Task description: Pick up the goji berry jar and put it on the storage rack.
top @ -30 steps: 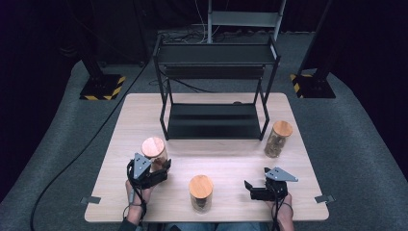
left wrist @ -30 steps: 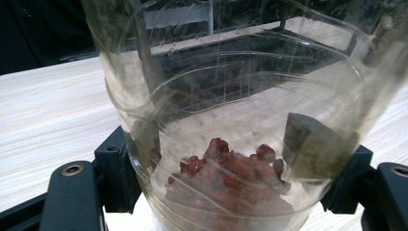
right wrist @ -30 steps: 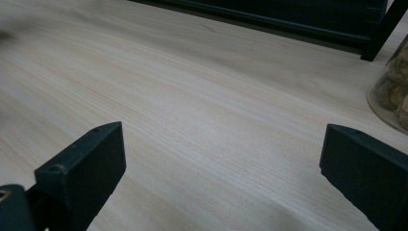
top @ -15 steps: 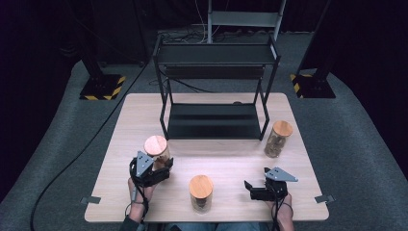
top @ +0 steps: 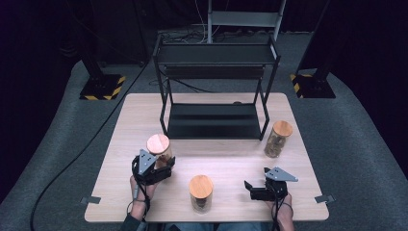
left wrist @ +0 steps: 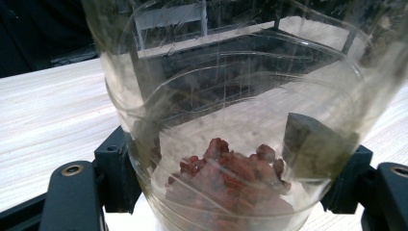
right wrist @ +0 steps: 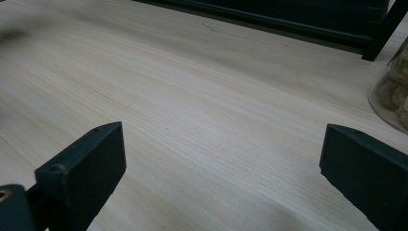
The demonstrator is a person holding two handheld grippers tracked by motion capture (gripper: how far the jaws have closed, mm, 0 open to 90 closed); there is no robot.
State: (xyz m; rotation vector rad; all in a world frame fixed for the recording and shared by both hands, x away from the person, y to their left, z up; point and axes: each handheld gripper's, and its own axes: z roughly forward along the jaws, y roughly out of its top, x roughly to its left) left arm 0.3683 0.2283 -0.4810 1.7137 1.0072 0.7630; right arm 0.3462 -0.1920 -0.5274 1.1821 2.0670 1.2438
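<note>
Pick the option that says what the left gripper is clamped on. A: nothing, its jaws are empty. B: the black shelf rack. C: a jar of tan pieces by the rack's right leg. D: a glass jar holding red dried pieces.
D: the left gripper has its jaws closed on the glass jar with red pieces at its bottom.

Each hand carries a black claw: the left claw [top: 161,166] and the right claw [top: 252,188] both wear a grey three-cornered plate on top. Thin black cables trail back along the wrists. Up close, the jaws are matt black blocks, with a brass-ringed screw hole near each base.
</note>
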